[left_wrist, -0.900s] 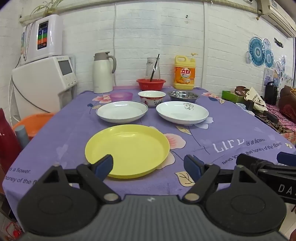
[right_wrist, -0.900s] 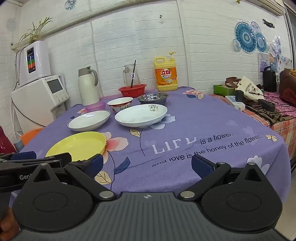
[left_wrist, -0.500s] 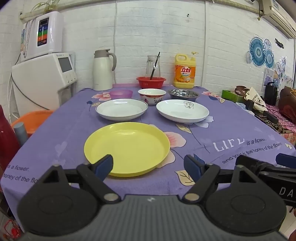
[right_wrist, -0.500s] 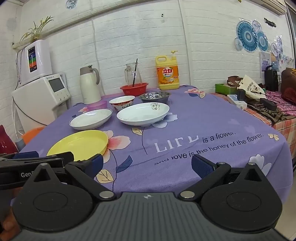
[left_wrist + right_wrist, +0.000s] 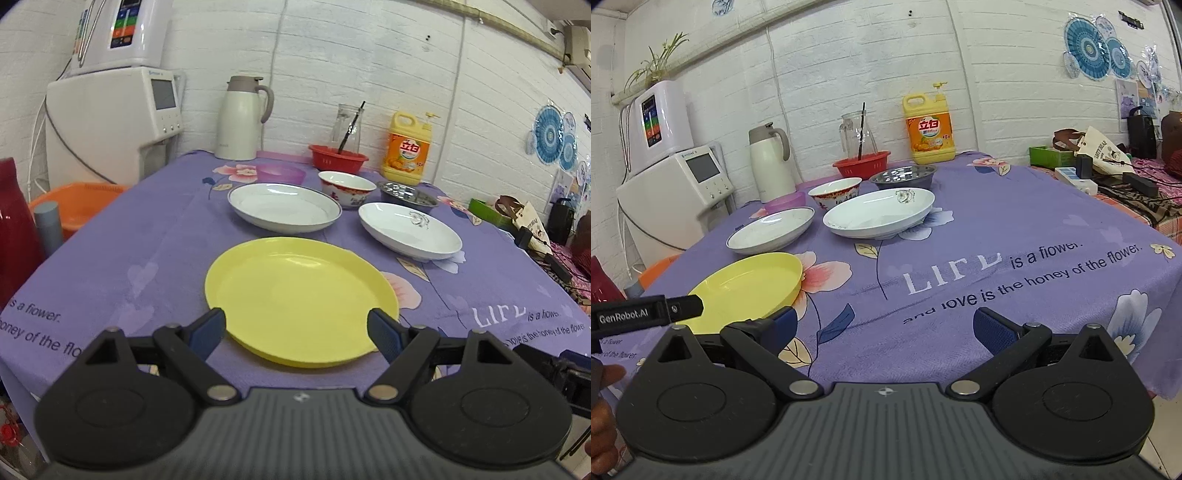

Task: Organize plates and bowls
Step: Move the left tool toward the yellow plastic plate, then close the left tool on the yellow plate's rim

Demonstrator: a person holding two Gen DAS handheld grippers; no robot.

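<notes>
1. Tongs first, from the left wrist view: the left tongs point(image 5: 297, 328) stand wide open and hold nothing. Their blue pads sit to either side of the near rim of the yellow plate point(image 5: 301, 299), close to it, though I cannot tell whether they touch it.
2. That plate lies near the front edge of the tabletop point(image 5: 155, 236), which is covered in a purple flowered cloth with printed words. It looks like smooth, light plastic with a low upturned rim.
3. Behind it, toward the middle, sit two shallow white plates, one blue-rimmed point(image 5: 283, 207) and one with a small grey motif point(image 5: 410, 230). Both look glazed, glossy and heavier.
4. Toward the back edge stand a red-patterned bowl point(image 5: 346, 187), a steel bowl point(image 5: 408, 195), a purple bowl point(image 5: 281, 172) and a red basin point(image 5: 338, 158).
5. By my judgement the work is only starting: nothing is stacked. The next move calls for pinching the yellow plate's thin rim and lifting it level.
6. Right wrist view: the right tongs point(image 5: 882, 326) are also spread wide and empty, hovering over bare cloth at the front edge, with the yellow plate point(image 5: 750, 286) off to their left.
7. Further back, the motif plate point(image 5: 879, 216) sits beside the blue-rimmed one point(image 5: 771, 230), and it looks the nearer target for this side.
</notes>
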